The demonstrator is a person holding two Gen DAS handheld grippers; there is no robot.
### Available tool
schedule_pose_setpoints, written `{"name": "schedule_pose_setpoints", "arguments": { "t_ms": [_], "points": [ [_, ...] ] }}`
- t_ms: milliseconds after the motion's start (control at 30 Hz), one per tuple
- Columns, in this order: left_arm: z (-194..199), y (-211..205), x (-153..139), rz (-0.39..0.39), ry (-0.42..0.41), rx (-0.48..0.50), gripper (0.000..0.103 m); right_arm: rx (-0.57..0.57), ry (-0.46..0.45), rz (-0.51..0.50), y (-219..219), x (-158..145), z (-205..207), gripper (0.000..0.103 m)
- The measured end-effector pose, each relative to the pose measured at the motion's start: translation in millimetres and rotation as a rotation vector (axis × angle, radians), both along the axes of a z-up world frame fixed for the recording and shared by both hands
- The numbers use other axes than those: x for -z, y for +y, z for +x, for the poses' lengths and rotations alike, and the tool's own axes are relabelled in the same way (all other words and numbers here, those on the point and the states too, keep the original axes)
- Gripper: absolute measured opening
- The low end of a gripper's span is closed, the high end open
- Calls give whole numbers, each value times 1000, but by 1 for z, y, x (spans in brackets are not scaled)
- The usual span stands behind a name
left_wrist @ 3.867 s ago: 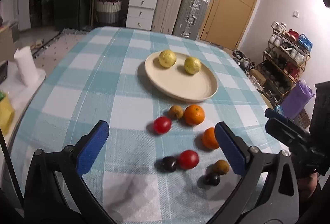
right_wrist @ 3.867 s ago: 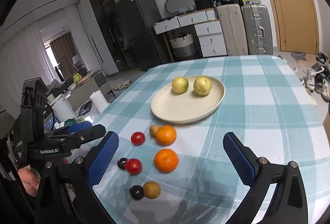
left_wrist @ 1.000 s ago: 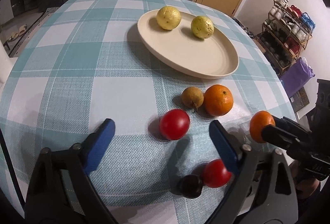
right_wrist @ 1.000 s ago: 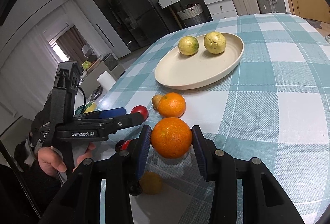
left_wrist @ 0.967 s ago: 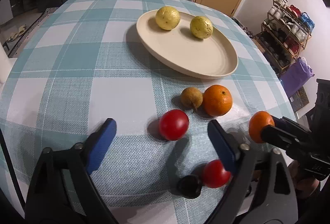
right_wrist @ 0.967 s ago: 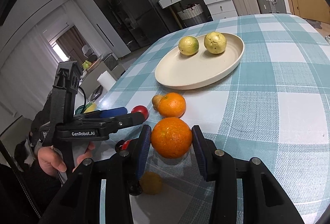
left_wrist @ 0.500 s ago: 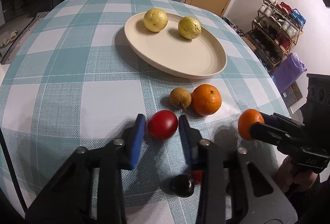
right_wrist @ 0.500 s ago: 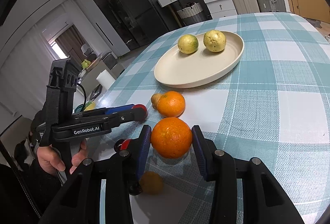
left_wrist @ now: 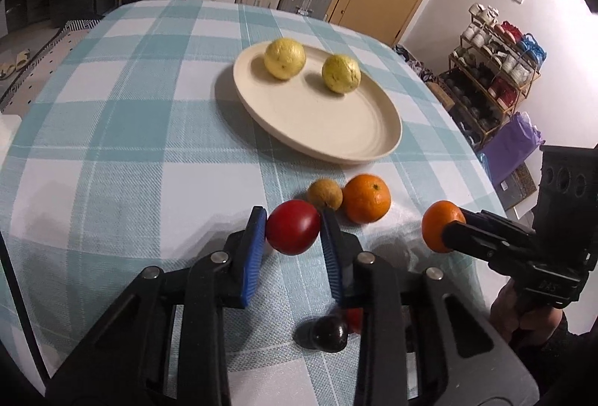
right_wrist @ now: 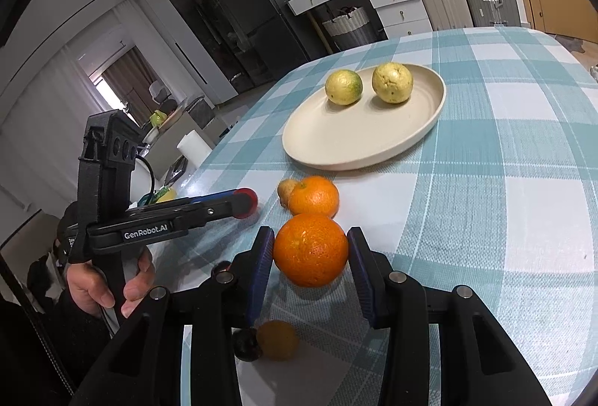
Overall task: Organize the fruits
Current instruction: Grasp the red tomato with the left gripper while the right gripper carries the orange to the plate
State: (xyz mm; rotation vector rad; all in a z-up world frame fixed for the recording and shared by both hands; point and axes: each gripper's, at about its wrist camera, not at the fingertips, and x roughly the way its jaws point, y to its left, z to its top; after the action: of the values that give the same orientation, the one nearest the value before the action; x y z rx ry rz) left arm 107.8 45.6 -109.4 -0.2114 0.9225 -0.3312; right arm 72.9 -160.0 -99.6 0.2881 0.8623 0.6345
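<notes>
Pickup stage: left gripper (left_wrist: 293, 228) clamped the red tomato (left_wrist: 292, 226) just short of the plate (left_wrist: 373, 140); right gripper (right_wrist: 310, 251) clasped an orange (right_wrist: 310, 249) nearby. Next, probably: lift both clear, carry onto the plate beside the yellow fruits (left_wrist: 284, 58), release gently.

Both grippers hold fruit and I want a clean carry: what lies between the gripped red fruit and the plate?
A small brown fruit and a loose orange sit just beyond the red fruit, between it and the plate. Past them the tablecloth is bare.
</notes>
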Motion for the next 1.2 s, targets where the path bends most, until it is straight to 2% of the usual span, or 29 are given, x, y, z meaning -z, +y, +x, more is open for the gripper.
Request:
{"name": "schedule_pose_setpoints", "arguments": {
  "t_ms": [300, 700, 967, 1200],
  "points": [
    [15, 7, -24, -8, -40, 2, 27, -4, -42, 10, 1, -19, 15, 41],
    [68, 1, -45, -5, -43, -3, 27, 12, -106, -6, 10, -44, 56, 41],
    [109, 1, -39, -15, -18, -21, 27, 33, -83, 1, 19, -44, 98, 41],
    [142, -1, -26, -23, 6, -26, 27, 30, -71, -33, 33, -36, 126, 41]
  ]
}}
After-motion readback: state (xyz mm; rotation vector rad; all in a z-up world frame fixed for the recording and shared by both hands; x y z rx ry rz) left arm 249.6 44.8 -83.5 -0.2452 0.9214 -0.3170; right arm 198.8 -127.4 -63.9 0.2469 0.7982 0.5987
